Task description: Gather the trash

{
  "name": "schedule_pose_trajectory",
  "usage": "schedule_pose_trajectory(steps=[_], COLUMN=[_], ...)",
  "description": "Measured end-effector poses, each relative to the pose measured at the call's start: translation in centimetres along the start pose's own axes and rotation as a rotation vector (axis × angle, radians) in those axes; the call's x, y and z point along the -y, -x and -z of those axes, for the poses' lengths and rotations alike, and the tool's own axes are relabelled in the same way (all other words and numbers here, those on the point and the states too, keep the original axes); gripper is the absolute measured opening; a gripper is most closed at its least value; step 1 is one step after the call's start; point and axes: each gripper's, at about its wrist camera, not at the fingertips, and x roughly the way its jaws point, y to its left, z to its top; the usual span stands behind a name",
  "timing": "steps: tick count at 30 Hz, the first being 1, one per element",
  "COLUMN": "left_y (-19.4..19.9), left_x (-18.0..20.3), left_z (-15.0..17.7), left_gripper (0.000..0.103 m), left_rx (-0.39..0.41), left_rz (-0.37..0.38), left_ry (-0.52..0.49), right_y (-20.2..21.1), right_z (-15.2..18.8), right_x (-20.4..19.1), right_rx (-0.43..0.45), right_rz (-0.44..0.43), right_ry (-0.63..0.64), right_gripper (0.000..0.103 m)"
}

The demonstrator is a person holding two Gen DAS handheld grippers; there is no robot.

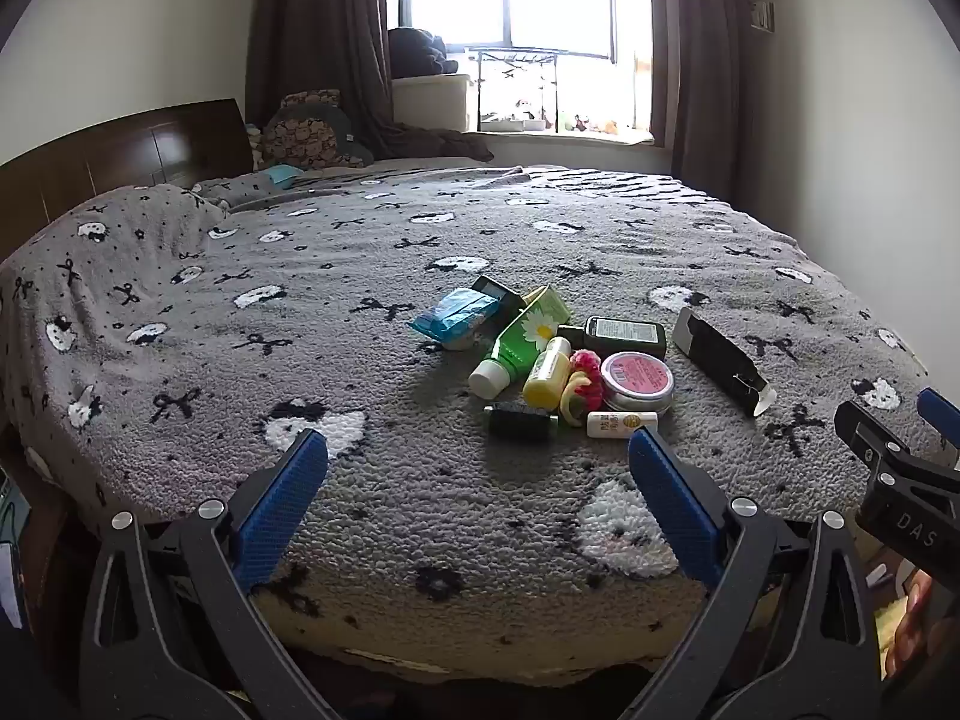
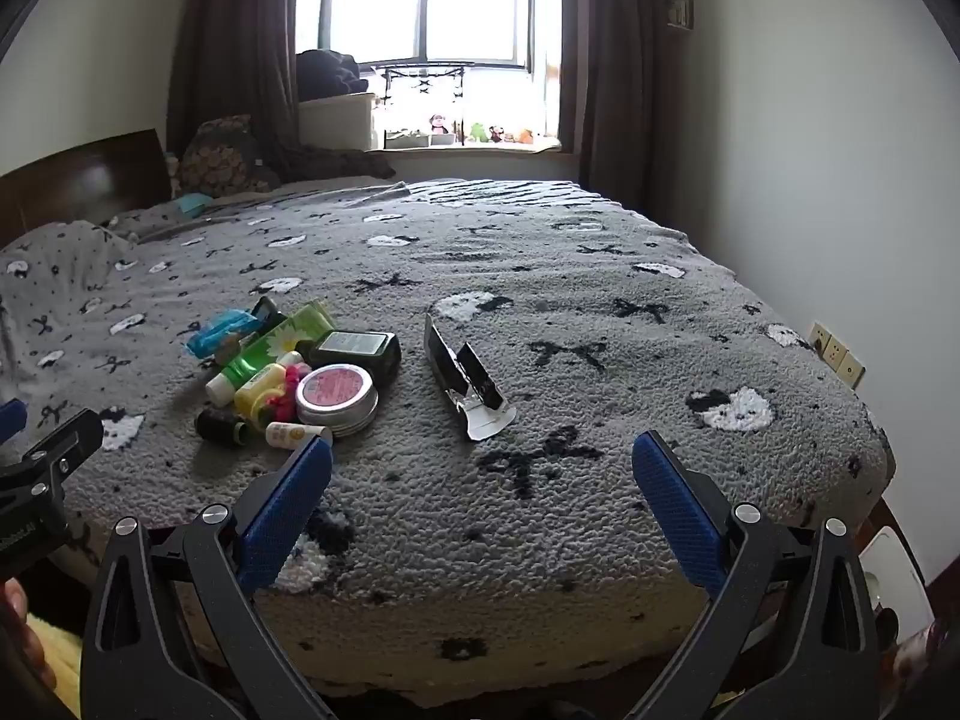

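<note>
A heap of small items lies on the grey bed [image 1: 360, 276]: a blue wrapper [image 1: 456, 315], a green daisy tube [image 1: 522, 336], a yellow bottle [image 1: 547, 373], a pink-lidded tin [image 1: 637, 381], a dark bottle [image 1: 624, 335], a black spool [image 1: 519, 420] and a small white tube [image 1: 621, 423]. An opened black carton [image 1: 717, 360] lies apart to the right, also in the right wrist view [image 2: 465, 381]. My left gripper [image 1: 480, 462] is open, just short of the heap. My right gripper [image 2: 483, 468] is open and empty, near the carton.
The bed [image 2: 600, 300] has a wooden headboard [image 1: 120, 150] at the left, with pillows [image 1: 306, 132] by it. A curtained window [image 1: 510, 0] is at the far end. A wall with sockets [image 2: 837, 354] runs close along the bed's right side.
</note>
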Motion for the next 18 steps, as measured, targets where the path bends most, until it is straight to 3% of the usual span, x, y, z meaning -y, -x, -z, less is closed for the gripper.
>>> schedule_pose_trajectory(steps=[18], left_y=[0.21], left_x=[0.21], left_z=[-0.25], left_gripper=[0.095], left_rx=[0.011], left_rz=[0.004], left_ry=[0.0], right_y=[0.15], right_z=[-0.12], right_x=[-0.3], right_rx=[0.0], right_rz=[-0.011], right_ry=[-0.009], right_gripper=[0.1])
